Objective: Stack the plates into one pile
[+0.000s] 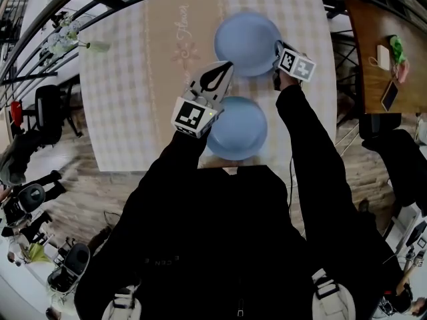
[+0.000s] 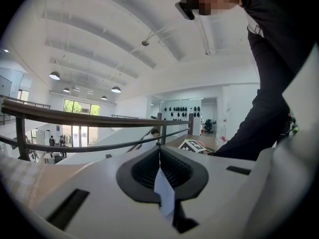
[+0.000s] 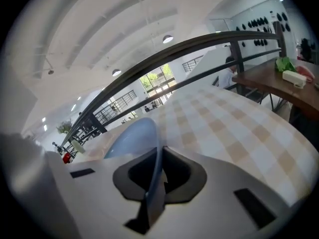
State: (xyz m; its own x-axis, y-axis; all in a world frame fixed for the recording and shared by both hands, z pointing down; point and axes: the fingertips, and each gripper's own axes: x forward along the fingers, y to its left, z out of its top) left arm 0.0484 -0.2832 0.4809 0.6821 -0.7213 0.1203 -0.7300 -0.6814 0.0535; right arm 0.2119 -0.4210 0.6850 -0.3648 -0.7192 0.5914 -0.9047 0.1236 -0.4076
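Two blue plates lie apart on the checked tablecloth [image 1: 133,99]. The far plate [image 1: 245,42] has its right rim between the jaws of my right gripper [image 1: 277,53], which is shut on it. In the right gripper view that rim runs edge-on through the right gripper [image 3: 157,158], and the far plate [image 3: 130,136] tilts away to the left. The near plate [image 1: 239,129] rests by the table's front edge. My left gripper [image 1: 223,69] hovers over its far left rim, pointing away from me, shut. The left gripper [image 2: 160,159] shows only a thin pale strip [image 2: 164,190] in the seam of its jaws.
A wooden side table [image 1: 373,19] with a phone and a green thing stands at the right. A vase of flowers [image 1: 67,42] sits at the table's far left corner. Black chairs [image 1: 47,112] stand on the floor to the left. A railing [image 3: 199,49] runs beyond the table.
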